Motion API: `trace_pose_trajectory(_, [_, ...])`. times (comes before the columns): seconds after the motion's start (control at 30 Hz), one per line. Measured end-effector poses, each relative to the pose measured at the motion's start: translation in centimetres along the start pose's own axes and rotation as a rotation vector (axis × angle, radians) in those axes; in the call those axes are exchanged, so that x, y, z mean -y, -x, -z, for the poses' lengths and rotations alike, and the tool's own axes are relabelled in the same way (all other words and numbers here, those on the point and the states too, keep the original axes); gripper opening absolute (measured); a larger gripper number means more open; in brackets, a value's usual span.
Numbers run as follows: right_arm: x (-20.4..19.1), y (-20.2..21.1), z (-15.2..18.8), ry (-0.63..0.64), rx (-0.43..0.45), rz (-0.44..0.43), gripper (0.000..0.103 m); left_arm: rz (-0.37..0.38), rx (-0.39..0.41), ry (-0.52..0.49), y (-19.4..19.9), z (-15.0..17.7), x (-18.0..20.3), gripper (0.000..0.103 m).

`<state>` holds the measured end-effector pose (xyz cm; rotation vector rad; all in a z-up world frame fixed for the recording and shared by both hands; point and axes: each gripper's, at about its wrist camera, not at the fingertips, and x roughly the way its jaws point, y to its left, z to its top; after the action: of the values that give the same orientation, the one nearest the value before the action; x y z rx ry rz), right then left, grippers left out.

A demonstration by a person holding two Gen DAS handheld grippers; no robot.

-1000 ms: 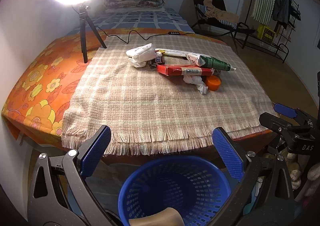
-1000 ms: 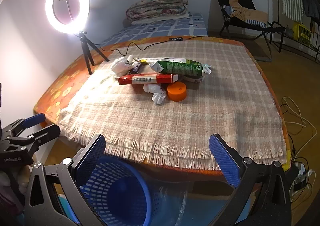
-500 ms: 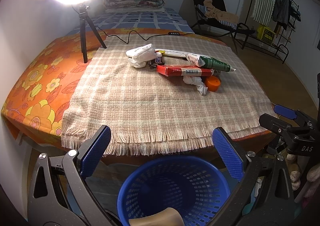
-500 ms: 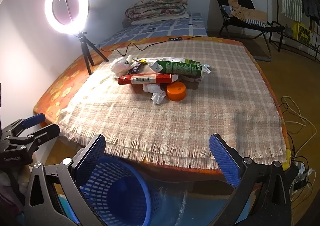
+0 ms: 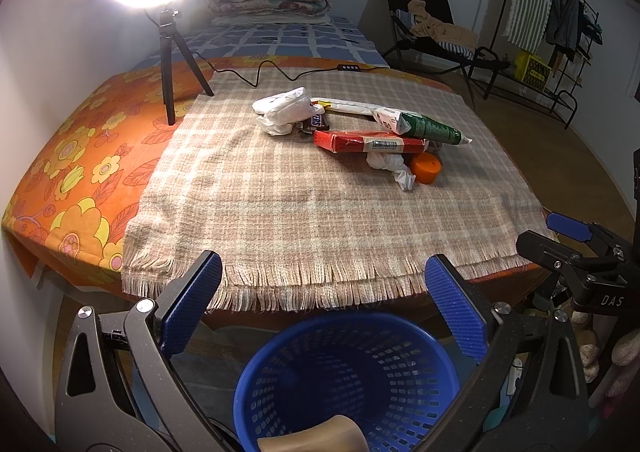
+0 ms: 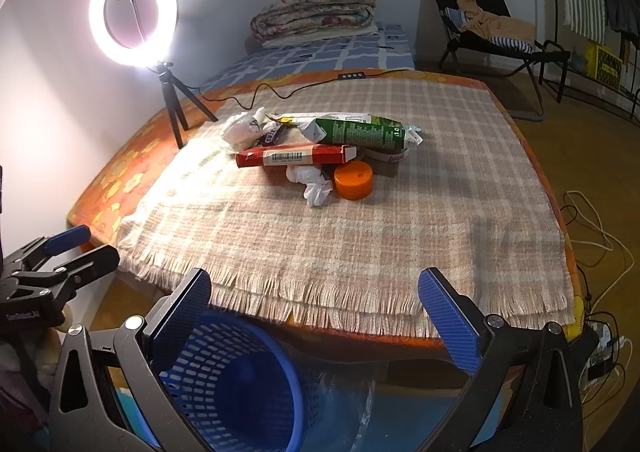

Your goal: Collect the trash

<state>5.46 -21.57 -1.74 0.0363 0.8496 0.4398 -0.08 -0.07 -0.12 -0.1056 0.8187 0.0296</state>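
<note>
A pile of trash lies mid-table on the plaid cloth (image 5: pixel 280 204): a red box (image 5: pixel 368 142) (image 6: pixel 296 156), a green carton (image 5: pixel 428 128) (image 6: pixel 360 132), an orange lid (image 5: pixel 426 168) (image 6: pixel 354 181), crumpled white paper (image 5: pixel 394 168) (image 6: pixel 314 184), a white plastic bag (image 5: pixel 284 112) (image 6: pixel 240 128) and a candy wrapper (image 6: pixel 272 136). A blue mesh basket (image 5: pixel 348 376) (image 6: pixel 232 384) stands on the floor below the table's near edge. My left gripper (image 5: pixel 324 312) is open and empty above the basket. My right gripper (image 6: pixel 314 316) is open and empty at the cloth's fringe.
A ring light on a tripod (image 5: pixel 168 64) (image 6: pixel 172 100) stands at the table's back left, its cable (image 5: pixel 280 74) running across the far edge. A bed with folded blankets (image 6: pixel 316 12) lies behind. A chair (image 6: pixel 488 28) and cables on the floor (image 6: pixel 592 228) are to the right.
Almost nothing: both grippers stay open at the table's near edge, with only a slight drift of view.
</note>
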Motion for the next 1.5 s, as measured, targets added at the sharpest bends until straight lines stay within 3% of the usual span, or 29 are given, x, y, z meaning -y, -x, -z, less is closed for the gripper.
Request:
trace_pose_trajectory(1.1, [0.0, -0.2, 0.2, -0.001, -0.008, -0.001, 0.102, 0.004, -0.001, 0.003, 0.0, 0.0, -0.1, 0.103])
trace_pose_trajectory(1.5, [1.1, -0.5, 0.0, -0.015, -0.013, 0.02, 0.102, -0.023, -0.02, 0.041, -1.7, 0.0, -1.0, 0.103])
